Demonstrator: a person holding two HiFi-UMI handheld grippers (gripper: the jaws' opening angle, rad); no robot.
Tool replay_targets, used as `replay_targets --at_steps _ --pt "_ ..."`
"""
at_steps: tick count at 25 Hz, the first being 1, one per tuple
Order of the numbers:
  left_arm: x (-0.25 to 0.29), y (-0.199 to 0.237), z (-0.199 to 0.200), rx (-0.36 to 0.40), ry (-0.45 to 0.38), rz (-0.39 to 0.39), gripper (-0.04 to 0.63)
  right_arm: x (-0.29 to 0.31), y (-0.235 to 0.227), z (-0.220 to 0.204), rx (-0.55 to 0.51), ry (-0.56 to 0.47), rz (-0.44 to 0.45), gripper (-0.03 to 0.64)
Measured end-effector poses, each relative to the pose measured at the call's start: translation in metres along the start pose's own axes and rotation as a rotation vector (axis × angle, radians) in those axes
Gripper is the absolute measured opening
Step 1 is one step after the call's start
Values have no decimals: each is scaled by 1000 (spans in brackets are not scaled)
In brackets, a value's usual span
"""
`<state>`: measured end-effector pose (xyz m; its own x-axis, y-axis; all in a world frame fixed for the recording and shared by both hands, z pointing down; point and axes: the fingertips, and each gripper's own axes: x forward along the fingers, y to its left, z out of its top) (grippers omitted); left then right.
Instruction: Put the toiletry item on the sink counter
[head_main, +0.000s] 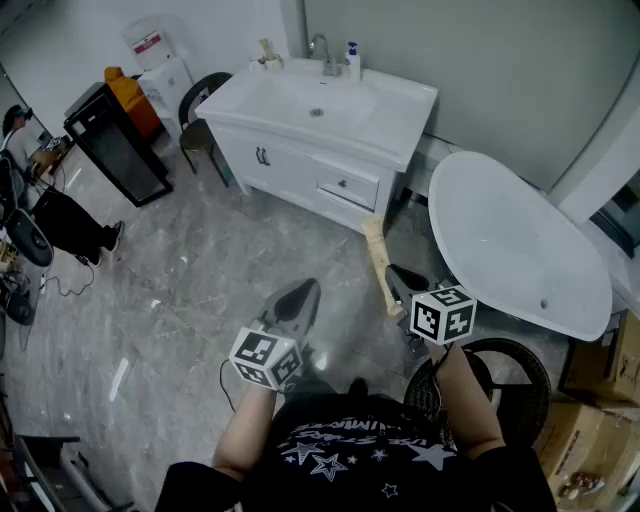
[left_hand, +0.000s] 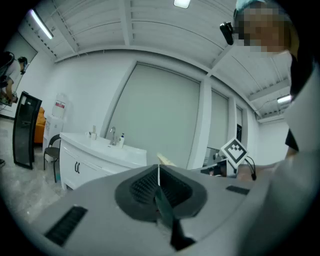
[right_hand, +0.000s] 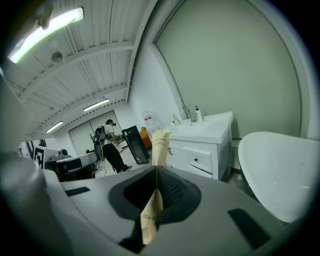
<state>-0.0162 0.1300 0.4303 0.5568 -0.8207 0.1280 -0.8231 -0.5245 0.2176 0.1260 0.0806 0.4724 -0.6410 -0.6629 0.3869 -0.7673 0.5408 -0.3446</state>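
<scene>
right gripper low, pinching paper packet, prob toothbrush; left gripper closed, empty

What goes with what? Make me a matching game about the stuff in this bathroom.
Things:
1. toothbrush pack
2. pump bottle
3. bathtub
4. left claw

Places or states:
A. shut, empty
B. on the counter, beside the faucet
C. held in the right claw
D. to the right of the counter

Pairs: 1-C, 2-B, 3-D, 4-A
</scene>
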Motion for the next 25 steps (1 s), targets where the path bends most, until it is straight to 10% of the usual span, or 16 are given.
replay_targets --at_steps 25 --pt "-30 16 0 -19 11 84 20 -2 18 13 7 -62 13 20"
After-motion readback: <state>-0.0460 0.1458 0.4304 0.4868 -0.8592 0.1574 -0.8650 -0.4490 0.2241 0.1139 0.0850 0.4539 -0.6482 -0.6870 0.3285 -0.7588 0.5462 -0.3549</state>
